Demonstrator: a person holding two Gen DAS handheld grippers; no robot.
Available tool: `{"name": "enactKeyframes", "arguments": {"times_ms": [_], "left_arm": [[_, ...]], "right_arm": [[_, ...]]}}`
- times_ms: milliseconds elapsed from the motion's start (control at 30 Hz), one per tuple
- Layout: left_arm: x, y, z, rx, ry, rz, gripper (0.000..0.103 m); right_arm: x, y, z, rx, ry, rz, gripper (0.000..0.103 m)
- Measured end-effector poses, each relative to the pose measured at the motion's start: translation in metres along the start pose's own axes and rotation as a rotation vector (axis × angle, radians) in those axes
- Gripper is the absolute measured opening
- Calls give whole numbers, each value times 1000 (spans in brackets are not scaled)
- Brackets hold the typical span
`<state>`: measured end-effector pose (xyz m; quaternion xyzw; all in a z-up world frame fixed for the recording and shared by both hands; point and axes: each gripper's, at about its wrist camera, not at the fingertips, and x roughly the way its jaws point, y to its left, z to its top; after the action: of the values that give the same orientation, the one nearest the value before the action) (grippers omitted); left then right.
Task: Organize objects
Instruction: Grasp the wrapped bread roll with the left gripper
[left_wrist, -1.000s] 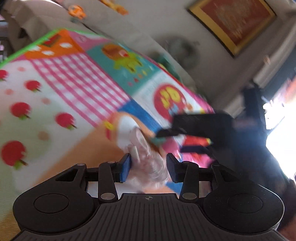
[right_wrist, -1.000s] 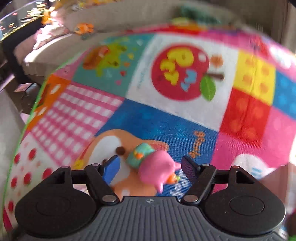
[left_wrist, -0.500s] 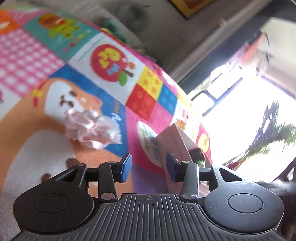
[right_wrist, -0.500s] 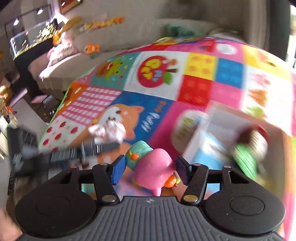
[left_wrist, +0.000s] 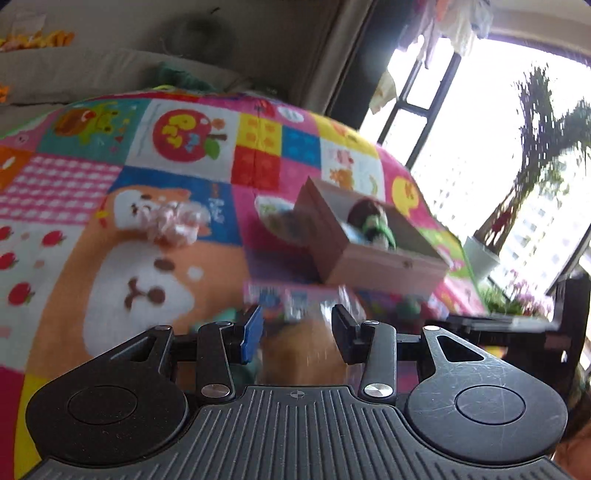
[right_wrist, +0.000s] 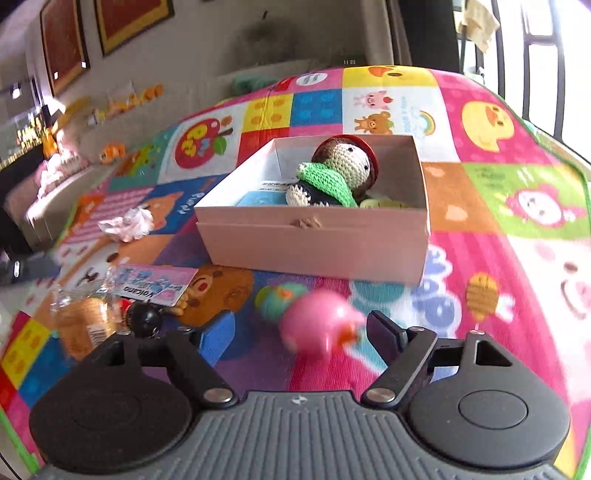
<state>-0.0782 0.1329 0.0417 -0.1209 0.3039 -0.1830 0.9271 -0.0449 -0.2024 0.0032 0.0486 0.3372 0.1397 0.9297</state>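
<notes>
Pink toy (right_wrist: 319, 325) sits blurred between the right tool's (right_wrist: 301, 334) wide-open jaws, apparently not gripped, a green egg (right_wrist: 275, 301) just behind it. Beyond them the box (right_wrist: 317, 236) rests on the mat (right_wrist: 498, 229), doll (right_wrist: 336, 173) inside. Left tool (left_wrist: 297, 332) is open, empty, above a snack bag (left_wrist: 295, 299); crumpled wrapper (left_wrist: 173, 223) lies farther left.

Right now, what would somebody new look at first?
Probably the crocheted doll with its green scarf, lying in the open pink box in the middle of the colorful play mat. Next, the pink toy between the open right gripper fingers, in front of the box.
</notes>
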Motion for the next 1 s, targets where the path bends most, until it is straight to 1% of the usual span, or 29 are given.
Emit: {"name": "enactKeyframes", "arguments": {"times_ms": [67, 133, 200, 233, 267, 300, 367, 433, 500, 567, 667, 700, 733, 767, 833, 900, 933, 1000], "left_arm": [[2, -6, -11, 21, 37, 23, 45], [9, -13, -18, 17, 74, 40, 45], [19, -23, -24, 25, 109, 34, 47], [23, -32, -28, 48, 129, 24, 47], [28, -42, -32, 77, 154, 3, 47], [33, -51, -36, 104, 184, -25, 47], [38, -71, -44, 170, 227, -58, 47], [39, -88, -49, 257, 257, -71, 46], [33, -102, -50, 357, 253, -63, 46], [24, -110, -46, 438, 219, -41, 46], [13, -112, -35, 497, 151, 9, 46], [13, -110, -31, 493, 139, 34, 46], [13, -105, -27, 469, 130, 61, 46], [16, -98, -22, 423, 125, 83, 46], [21, -79, -17, 290, 133, 100, 46], [28, -62, -18, 173, 148, 86, 44], [31, -57, -20, 134, 157, 70, 44], [38, -57, -27, 95, 189, 22, 45]], "right_arm": [[-6, -6, -10, 11, -18, 3, 85], [-10, -10, -19, 10, -35, -14, 87], [-13, -15, -26, 24, -47, -27, 88], [-15, -18, -29, 45, -53, -24, 88], [-17, -21, -30, 67, -66, -17, 93], [-19, -24, -31, 86, -79, -15, 100], [-19, -30, -31, 121, -91, -21, 101], [-17, -33, -31, 145, -77, -19, 102], [-17, -36, -32, 160, -76, -17, 103], [-17, -38, -32, 175, -78, -14, 103], [-17, -41, -34, 196, -75, -10, 103], [-17, -43, -34, 206, -73, -9, 103], [-17, -44, -34, 217, -73, -9, 103], [-16, -46, -34, 229, -74, -7, 103], [-17, -49, -35, 250, -78, -4, 103], [-17, -51, -35, 266, -81, -2, 103], [-17, -52, -35, 271, -82, 0, 103], [-17, -52, -35, 276, -83, 3, 103]]}}
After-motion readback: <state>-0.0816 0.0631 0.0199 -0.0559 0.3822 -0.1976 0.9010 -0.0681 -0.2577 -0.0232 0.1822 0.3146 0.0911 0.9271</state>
